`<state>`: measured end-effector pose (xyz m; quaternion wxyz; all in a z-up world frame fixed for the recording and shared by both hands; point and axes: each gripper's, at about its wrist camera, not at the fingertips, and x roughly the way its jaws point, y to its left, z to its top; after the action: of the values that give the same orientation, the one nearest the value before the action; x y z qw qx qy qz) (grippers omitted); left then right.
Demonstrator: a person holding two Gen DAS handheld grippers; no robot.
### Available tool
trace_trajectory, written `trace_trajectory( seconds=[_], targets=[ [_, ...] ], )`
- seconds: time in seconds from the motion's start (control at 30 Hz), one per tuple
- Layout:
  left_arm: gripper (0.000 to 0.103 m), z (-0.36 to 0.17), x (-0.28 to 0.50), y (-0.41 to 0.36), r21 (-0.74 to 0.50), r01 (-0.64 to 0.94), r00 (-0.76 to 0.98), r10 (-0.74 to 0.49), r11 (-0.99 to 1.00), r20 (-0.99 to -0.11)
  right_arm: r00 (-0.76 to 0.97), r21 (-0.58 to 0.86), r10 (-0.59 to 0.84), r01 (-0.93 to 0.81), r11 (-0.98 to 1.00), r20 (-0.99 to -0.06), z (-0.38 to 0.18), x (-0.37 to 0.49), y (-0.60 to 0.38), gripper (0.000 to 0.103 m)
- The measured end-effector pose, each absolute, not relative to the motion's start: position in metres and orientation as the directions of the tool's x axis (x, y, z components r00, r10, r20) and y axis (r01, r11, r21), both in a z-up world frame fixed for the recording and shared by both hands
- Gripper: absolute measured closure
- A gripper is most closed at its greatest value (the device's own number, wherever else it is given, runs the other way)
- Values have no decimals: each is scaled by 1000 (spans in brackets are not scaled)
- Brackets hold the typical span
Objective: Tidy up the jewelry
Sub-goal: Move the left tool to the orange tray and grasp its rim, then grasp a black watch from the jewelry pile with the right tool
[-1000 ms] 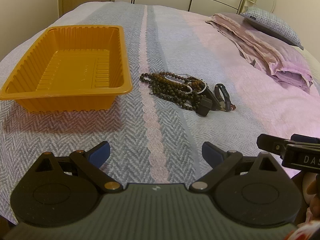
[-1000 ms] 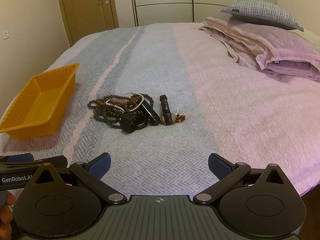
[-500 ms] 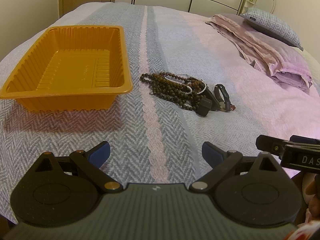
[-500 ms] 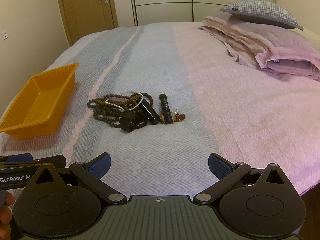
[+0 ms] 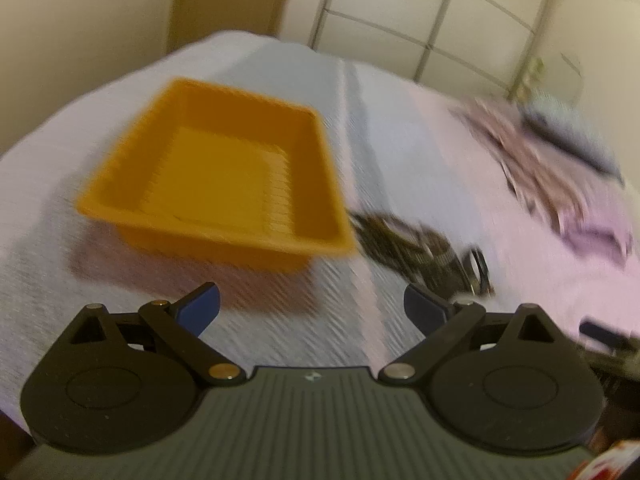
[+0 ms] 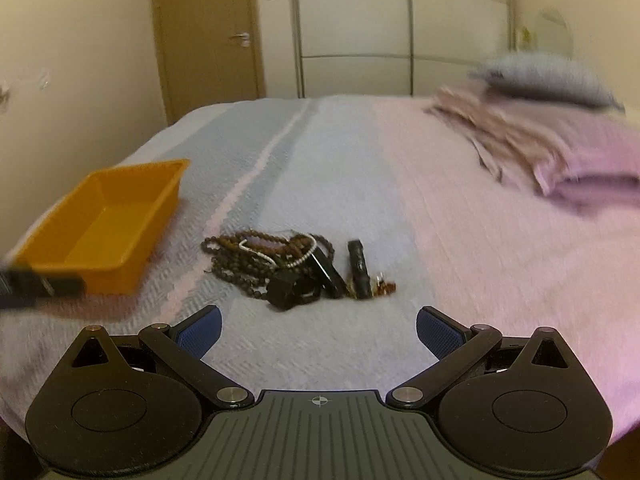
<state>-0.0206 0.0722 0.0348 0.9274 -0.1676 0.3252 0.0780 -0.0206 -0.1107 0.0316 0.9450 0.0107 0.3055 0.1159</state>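
Both tongs are released, jaws spread wide, nothing in either. The jewelry pile (image 6: 296,270) lies on the bed (image 6: 460,264), straight ahead of the right tongs (image 6: 318,330) and a touch left of their centre line, near but not yet between the fingers. From the left tongs (image 5: 312,308) the same pile (image 5: 416,248) sits off to the fwd-right, partly hidden behind the tray corner and badly blurred in that view, so detail there can't be read. The orange tray (image 5: 216,184) is dead ahead of the left tongs, empty as far as can be seen, resting on the bed; in the right view it sits well to the left of the pile (image 6: 108,224), apart from it. So, a judgement: right side is better lined up for the first pick, left side is nearer the tray. The pile's long axis runs roughly left-right across the right view: brown bead strands (image 6: 244,260) at the left end, a white bead string (image 6: 296,254) over the middle, black strap pieces (image 6: 358,266) at the right end, lying more fwd-back. Strands look tangled, so a pinch may drag neighbours along. Nothing in the tray yet, so the task looks barely begun.
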Motion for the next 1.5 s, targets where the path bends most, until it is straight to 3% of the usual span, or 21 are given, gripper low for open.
trace_trajectory(
  seconds=[0.27, 0.33, 0.47, 0.6, 0.67, 0.83, 1.07, 1.23, 1.5],
  targets=[
    [7, 45, -17, 177, -260, -382, 788, 166, 887, -593, 761, 162, 279, -227, 960, -586, 31, -3, -97, 0],
    [19, 36, -6, 197, -262, -392, 770, 159, 882, -618, 756, 153, 271, -225, 962, -596, 28, 2, -93, 0],
    [28, 18, 14, 218, -284, -375, 756, 113, 882, -645, 736, 148, 264, -220, 964, -623, 19, 12, -84, 0],
    [49, 7, 25, 230, -311, -364, 751, 79, 878, -656, 718, 145, 261, -220, 965, -646, 9, 23, -75, 0],
    [51, 5, 27, 233, -313, -364, 747, 74, 877, -661, 706, 148, 266, -225, 963, -656, 5, 28, -70, 0],
    [69, 1, 29, 229, -318, -355, 743, 59, 879, -667, 689, 142, 273, -242, 960, -672, -3, 36, -59, 0],
    [78, -9, 40, 229, -327, -346, 732, 34, 879, -680, 685, 142, 273, -242, 960, -676, -7, 42, -56, 0],
    [91, -3, 45, 223, -275, -353, 720, 72, 894, -690, 689, 150, 271, -232, 961, -672, -7, 43, -61, 0],
    [99, 26, 53, 200, -101, -296, 716, 151, 950, -681, 710, 128, 255, -228, 965, -656, -7, 50, -70, 0]
  ],
)
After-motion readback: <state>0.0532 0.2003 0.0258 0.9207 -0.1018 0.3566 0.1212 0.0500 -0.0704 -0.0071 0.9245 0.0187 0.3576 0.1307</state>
